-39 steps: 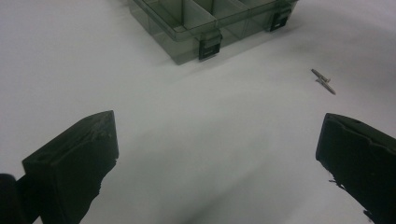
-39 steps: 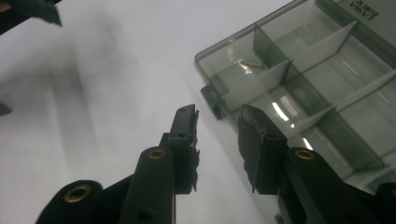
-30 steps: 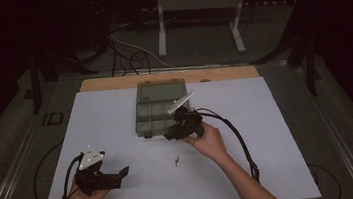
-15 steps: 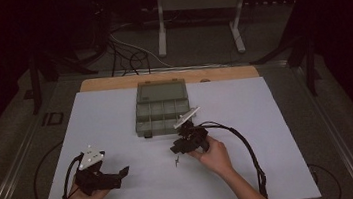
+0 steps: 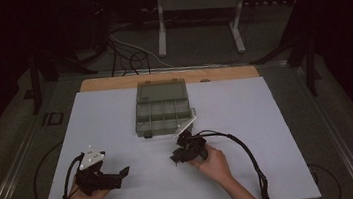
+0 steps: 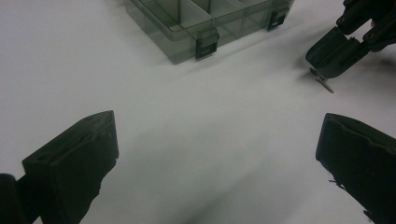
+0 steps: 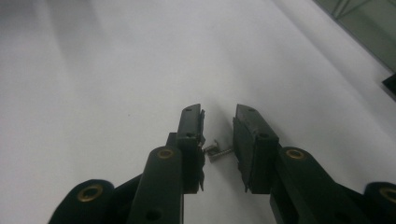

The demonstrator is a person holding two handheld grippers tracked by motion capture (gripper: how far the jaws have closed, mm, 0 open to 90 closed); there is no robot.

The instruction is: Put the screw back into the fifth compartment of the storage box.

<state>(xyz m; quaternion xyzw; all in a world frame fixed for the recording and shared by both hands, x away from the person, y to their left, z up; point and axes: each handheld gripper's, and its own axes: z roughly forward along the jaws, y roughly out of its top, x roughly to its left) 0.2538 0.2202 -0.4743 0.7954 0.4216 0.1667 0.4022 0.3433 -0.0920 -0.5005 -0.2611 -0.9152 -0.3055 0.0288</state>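
White tabletop (image 5: 277,118), one smoky-grey compartment box (image 5: 163,112), two black grippers, one small metal screw (image 7: 217,151).

Right gripper (image 5: 176,157) tipped down near the box's front edge, jaws narrowed around the screw lying crosswise between them, contact on both sides unclear. Left gripper (image 5: 122,172) low at the near left, well apart, jaws spread wide over bare surface.
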